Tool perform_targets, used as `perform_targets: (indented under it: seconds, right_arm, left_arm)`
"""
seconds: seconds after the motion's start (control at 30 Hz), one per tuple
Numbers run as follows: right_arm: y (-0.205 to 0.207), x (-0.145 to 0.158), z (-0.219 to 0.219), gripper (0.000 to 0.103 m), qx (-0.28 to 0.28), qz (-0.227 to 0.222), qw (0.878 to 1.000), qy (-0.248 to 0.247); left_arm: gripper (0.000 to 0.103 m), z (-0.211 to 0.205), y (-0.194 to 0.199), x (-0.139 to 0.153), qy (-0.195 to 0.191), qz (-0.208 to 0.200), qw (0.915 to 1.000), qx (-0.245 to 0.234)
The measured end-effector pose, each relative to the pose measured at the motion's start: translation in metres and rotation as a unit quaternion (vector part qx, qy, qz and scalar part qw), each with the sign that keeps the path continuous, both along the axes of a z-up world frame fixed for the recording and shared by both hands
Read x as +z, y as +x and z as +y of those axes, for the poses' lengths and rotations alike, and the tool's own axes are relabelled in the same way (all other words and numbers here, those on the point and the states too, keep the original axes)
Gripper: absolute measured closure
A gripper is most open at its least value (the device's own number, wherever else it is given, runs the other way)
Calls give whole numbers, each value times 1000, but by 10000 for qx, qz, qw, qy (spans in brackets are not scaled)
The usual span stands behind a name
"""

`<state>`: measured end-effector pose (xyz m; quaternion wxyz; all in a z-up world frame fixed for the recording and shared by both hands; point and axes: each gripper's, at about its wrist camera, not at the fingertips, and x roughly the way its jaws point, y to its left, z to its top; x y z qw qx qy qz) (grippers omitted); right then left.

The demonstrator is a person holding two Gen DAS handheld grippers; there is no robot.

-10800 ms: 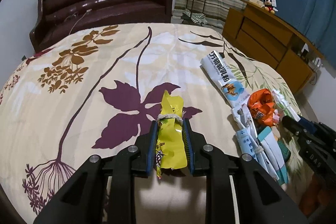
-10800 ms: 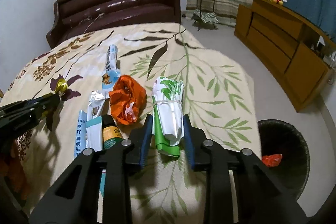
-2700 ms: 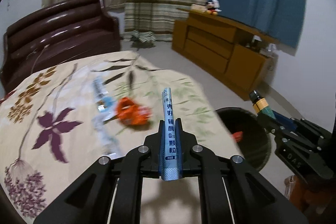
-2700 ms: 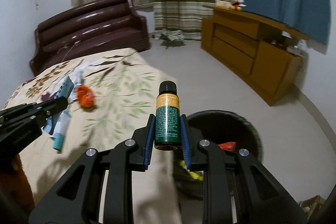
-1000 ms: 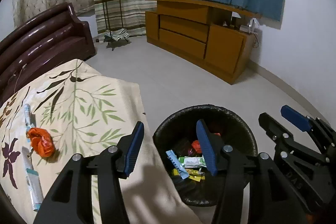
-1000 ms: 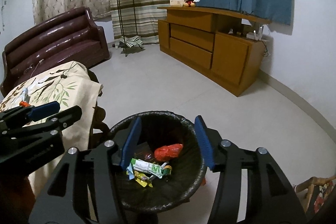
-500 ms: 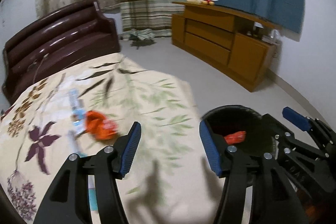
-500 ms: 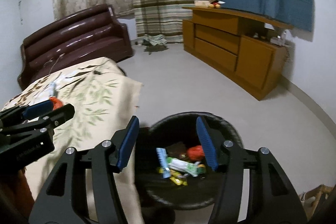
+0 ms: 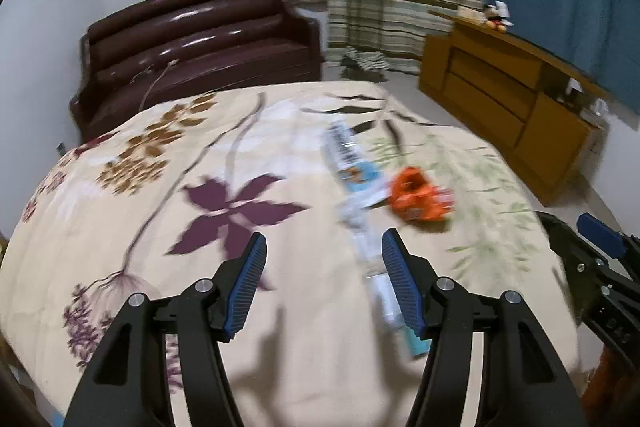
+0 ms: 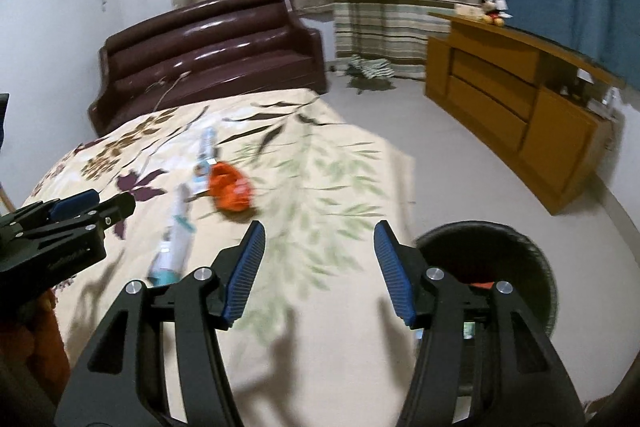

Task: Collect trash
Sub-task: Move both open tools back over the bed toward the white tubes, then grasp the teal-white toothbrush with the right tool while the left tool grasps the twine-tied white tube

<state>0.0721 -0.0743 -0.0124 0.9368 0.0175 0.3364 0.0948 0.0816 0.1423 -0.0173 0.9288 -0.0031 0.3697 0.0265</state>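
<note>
Both grippers were spread wide and held nothing: the left gripper [image 9: 323, 275] hung over the floral bedspread [image 9: 168, 235], and the right gripper [image 10: 318, 259] hung over the near corner of the same cover, with the black waste bin [image 10: 532, 259] just off its right finger. What was left to collect lay ahead of them. A long white and blue wrapper [image 9: 352, 163] stretched away ahead of the left gripper's right finger, a thinner white tube with a teal end [image 9: 394, 303] ran back from it and passed close under that finger, and a crumpled orange wrapper [image 9: 420, 197] sat ahead and to the right, touching or nearly touching the long one. From the right gripper the same three pieces lay ahead and to the left. The frames were smeared, so finer edges could not be read. The step in hand looked like the reach for the next piece. To do it well, the left gripper probably needed to centre its jaws across the narrow width of the tube, come down nearly flat to the soft cover, and close on the piece alone without pinching fabric. The orange wrapper looked springy and light, so the right gripper would likely do best taking it through the bulk, not by a loose edge.
</note>
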Motion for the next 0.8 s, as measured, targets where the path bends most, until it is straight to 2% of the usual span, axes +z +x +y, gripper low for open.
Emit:
perform_targets:
  seconds: [0.2, 0.27, 0.57, 0.67, 0.8]
  right_arm:
    - [1, -6, 42, 48, 390, 165, 9991, -74]
    - [1, -9, 54, 48, 481, 204, 9986, -115]
    - [6, -19, 91, 48, 722, 421, 9961, -277]
    - [10, -25, 99, 51, 724, 540, 9951, -408]
    - [15, -35, 106, 62, 730, 756, 9929, -554]
  left_arm:
    - [44, 45, -9, -6, -29, 92, 9993, 366]
    - [41, 54, -12, -8, 4, 116, 9988, 476]
    - [41, 88, -20, -8, -60, 66, 9974, 717]
    - [41, 94, -20, -11, -136, 96, 9970, 757]
    - [41, 96, -19, -14, -207, 131, 9970, 730]
